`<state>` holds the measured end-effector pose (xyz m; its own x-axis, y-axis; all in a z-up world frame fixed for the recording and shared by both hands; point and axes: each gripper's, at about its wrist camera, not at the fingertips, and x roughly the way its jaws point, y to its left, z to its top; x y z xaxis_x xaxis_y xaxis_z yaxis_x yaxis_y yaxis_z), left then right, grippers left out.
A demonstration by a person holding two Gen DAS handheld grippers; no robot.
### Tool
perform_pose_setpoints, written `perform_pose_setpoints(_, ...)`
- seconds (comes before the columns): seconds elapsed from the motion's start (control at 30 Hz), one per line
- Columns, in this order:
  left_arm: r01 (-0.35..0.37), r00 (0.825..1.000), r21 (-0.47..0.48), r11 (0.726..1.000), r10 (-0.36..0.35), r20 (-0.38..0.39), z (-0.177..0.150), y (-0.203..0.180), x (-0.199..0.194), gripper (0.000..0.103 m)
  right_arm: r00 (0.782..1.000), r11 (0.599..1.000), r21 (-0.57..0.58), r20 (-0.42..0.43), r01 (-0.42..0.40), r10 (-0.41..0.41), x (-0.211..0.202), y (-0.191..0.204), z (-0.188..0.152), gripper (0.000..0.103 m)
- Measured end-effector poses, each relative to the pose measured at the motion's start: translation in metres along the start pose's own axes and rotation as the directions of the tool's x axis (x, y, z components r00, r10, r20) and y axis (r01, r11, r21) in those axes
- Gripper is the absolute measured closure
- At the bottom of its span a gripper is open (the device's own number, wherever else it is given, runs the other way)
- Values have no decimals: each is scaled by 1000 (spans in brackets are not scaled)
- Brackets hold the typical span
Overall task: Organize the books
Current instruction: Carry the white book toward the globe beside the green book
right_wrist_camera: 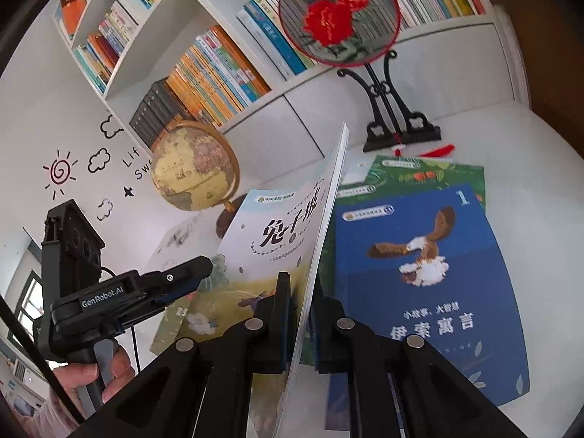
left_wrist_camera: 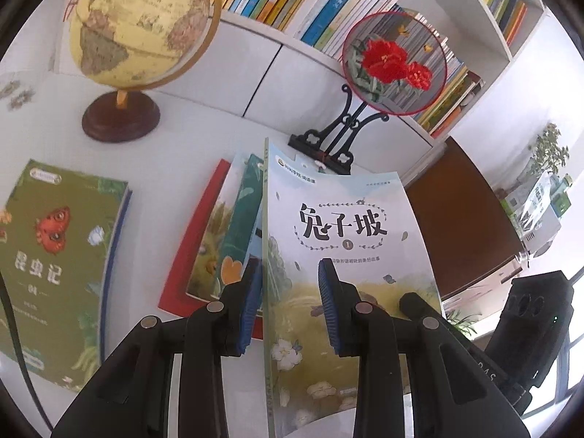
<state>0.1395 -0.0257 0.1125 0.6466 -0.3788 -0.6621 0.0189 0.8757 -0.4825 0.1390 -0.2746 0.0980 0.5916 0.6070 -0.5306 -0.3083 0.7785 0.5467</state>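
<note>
A thin pale-blue book (left_wrist_camera: 346,226) with black characters on its cover is raised off the white table (left_wrist_camera: 175,146), and both grippers hold it. My left gripper (left_wrist_camera: 292,306) is shut on it near the spine, one blue pad behind and one on the cover. In the right wrist view the same book (right_wrist_camera: 277,233) stands edge-on, with my right gripper (right_wrist_camera: 303,306) shut on its page edge. The left gripper (right_wrist_camera: 197,270) shows there at the cover's lower left. The right gripper (left_wrist_camera: 412,301) shows at the cover's right edge in the left wrist view.
A green insect book (left_wrist_camera: 62,255) lies at left, with a red book (left_wrist_camera: 193,248) under a small stack. A blue eagle book (right_wrist_camera: 419,273) lies on a green one (right_wrist_camera: 419,173). A globe (left_wrist_camera: 138,25), a round flower fan on a black stand (left_wrist_camera: 394,62) and full bookshelves (left_wrist_camera: 310,0) stand behind.
</note>
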Motion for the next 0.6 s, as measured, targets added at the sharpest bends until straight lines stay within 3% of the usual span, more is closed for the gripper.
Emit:
perform_pose_setpoints(0.2,-51,999,75,996,51,9,14,0,-20,75,999,1000,-15,38,0,1,-1,25,8,94)
perform_pose_setpoints(0.6,-107,993,121,987,101,54,38,33,-65,75,997,999,-49,72,8,-4,19,91,14,94)
